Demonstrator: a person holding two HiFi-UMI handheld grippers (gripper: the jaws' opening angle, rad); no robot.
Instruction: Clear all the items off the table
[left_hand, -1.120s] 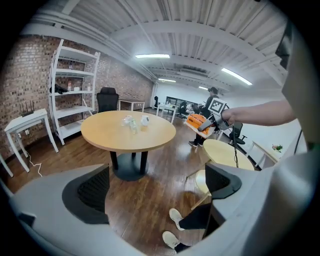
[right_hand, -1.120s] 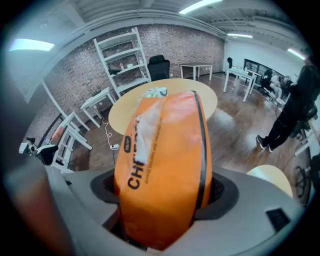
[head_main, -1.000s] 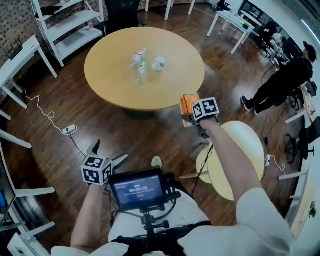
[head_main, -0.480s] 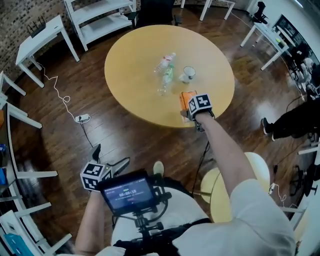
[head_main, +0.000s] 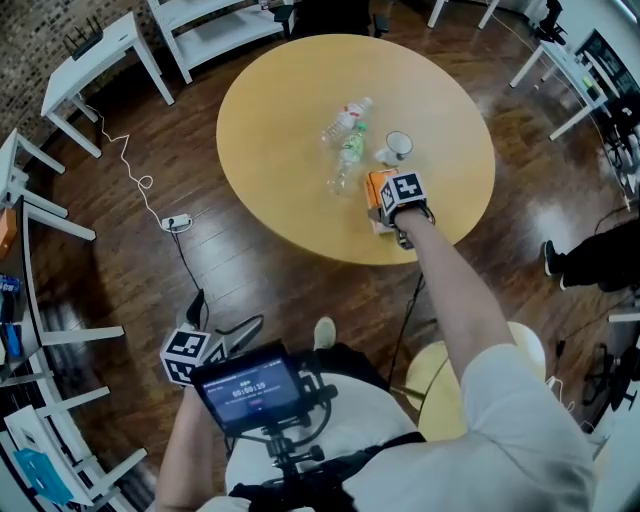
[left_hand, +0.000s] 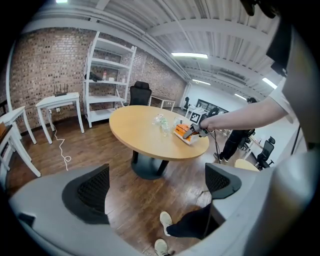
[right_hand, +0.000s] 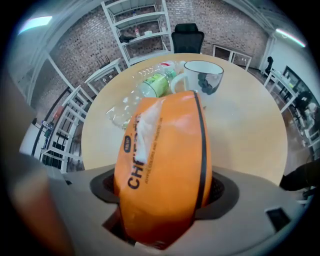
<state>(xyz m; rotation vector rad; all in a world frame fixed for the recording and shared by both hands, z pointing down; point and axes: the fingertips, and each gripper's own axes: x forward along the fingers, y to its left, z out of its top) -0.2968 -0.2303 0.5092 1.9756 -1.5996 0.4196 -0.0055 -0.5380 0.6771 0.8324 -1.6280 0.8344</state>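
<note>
While the round wooden bench fills the upper middle of the head view, dark plank floor lies all round it, with a white shelf unit along the top edge, a white desk at upper left, and a white cable trailing down to a power strip at left of centre. A brick wall backs the room in the left gripper view. On the bench top there are two clear plastic bottles, one above the other, the lower one with a green label, both lying down and close together, and one white mug just right of them. One orange tissue pack sits at the lower right part of the bench, clamped between the jaws of the right claw; whether the pack touches the top cannot be told. Its black print is cut off by the jaw in the right gripper view. At lower left of the head view the left claw hangs low over the floor, jaws apart and empty. A standing person is cut off at the right edge, and a cream stool is half hidden by the outstretched arm.
</note>
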